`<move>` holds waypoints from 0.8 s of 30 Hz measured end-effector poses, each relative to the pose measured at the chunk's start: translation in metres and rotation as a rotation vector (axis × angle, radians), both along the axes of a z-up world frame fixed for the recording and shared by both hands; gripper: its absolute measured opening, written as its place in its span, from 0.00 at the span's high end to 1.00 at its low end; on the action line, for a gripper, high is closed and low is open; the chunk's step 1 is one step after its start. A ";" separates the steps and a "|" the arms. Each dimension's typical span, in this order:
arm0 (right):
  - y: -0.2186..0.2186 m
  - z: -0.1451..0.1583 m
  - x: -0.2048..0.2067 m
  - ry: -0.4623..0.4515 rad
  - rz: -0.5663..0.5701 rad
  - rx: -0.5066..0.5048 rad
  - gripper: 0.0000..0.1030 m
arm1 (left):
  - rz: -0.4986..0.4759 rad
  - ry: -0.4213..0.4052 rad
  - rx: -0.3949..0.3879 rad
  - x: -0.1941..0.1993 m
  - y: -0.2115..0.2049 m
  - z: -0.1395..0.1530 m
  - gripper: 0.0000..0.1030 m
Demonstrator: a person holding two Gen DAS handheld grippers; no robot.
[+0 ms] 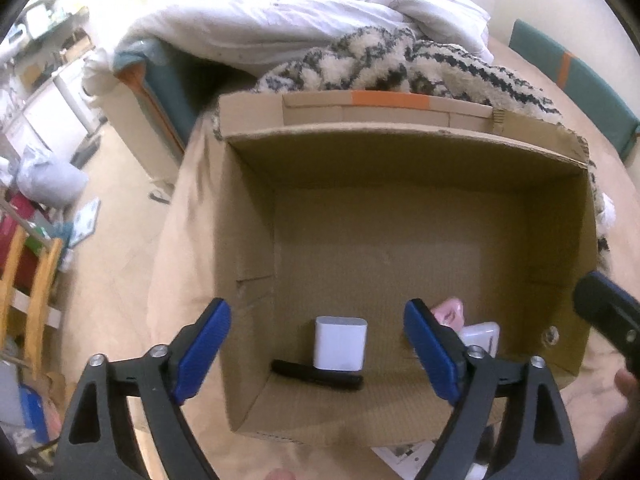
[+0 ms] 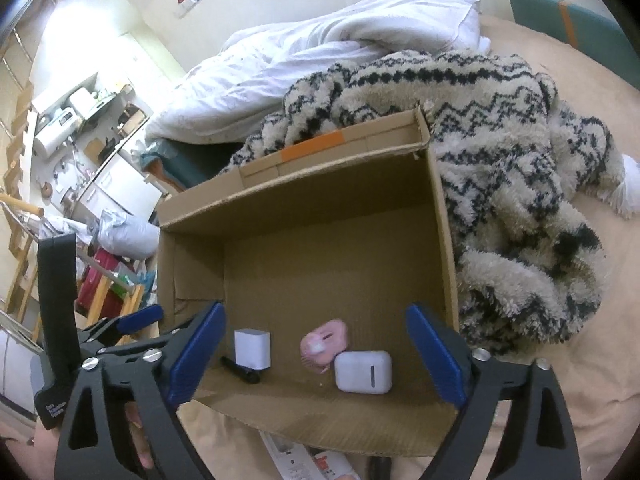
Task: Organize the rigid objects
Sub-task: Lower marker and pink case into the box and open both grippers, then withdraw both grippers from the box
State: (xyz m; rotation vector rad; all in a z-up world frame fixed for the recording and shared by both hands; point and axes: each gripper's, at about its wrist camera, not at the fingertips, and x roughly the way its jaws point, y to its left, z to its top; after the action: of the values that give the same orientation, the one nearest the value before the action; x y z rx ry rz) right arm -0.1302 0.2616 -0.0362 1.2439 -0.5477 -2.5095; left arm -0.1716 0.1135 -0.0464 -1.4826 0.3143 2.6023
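Left gripper: blue fingers spread wide, holding nothing, poised above the near end of the box.
Right gripper: also spread wide and empty, hovering over the same near end from the right side.
Box: open cardboard carton on a tan bed cover, flaps up, most of its floor bare.
White block: small rounded white piece standing upright near the box's near-left corner, seen between the left fingers.
Black stick: slim dark item lying flat on the box floor, touching the foot of the white block.
Pink item: small round pink object near the middle of the near end (its exact kind is too blurred to tell).
White case: rounded white case lying flat, touching the pink item on its right.
Papers: printed leaflets on the cover just outside the near wall, partly hidden.
Blanket: fluffy cream and black throw bunched behind and right of the box.
Step in hand: probably fetching the next rigid object, since four already sit inside.
Doing it well: lift both grippers straight clear of the walls, grasp the next piece across its narrow sides, and set it down on the bare far floor so it topples nothing.
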 end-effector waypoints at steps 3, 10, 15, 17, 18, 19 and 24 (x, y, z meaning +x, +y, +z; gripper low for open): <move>0.003 0.003 0.003 0.020 -0.023 -0.010 0.00 | 0.003 0.019 0.005 0.002 -0.002 0.006 0.03; 0.011 0.011 0.015 0.047 -0.045 -0.020 0.00 | 0.000 -0.048 0.147 0.004 -0.013 0.008 0.00; 0.017 0.015 0.029 0.055 -0.073 -0.027 0.00 | -0.010 -0.027 0.175 0.016 -0.017 0.018 0.00; 0.017 0.016 0.034 0.055 -0.077 -0.028 0.00 | -0.006 -0.019 0.175 0.020 -0.020 0.021 0.00; 0.016 0.017 0.037 0.055 -0.074 -0.027 0.00 | -0.004 -0.017 0.182 0.023 -0.023 0.023 0.00; 0.015 0.019 0.040 0.055 -0.066 -0.025 0.00 | -0.002 -0.023 0.185 0.025 -0.026 0.024 0.00; 0.012 0.017 0.062 0.043 -0.058 -0.005 0.00 | -0.006 -0.068 0.143 0.041 -0.041 0.020 0.00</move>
State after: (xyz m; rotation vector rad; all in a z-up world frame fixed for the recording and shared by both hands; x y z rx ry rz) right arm -0.0680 0.2737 -0.0191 1.1855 -0.5875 -2.5744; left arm -0.1309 0.0726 -0.0266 -1.5149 0.1222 2.5043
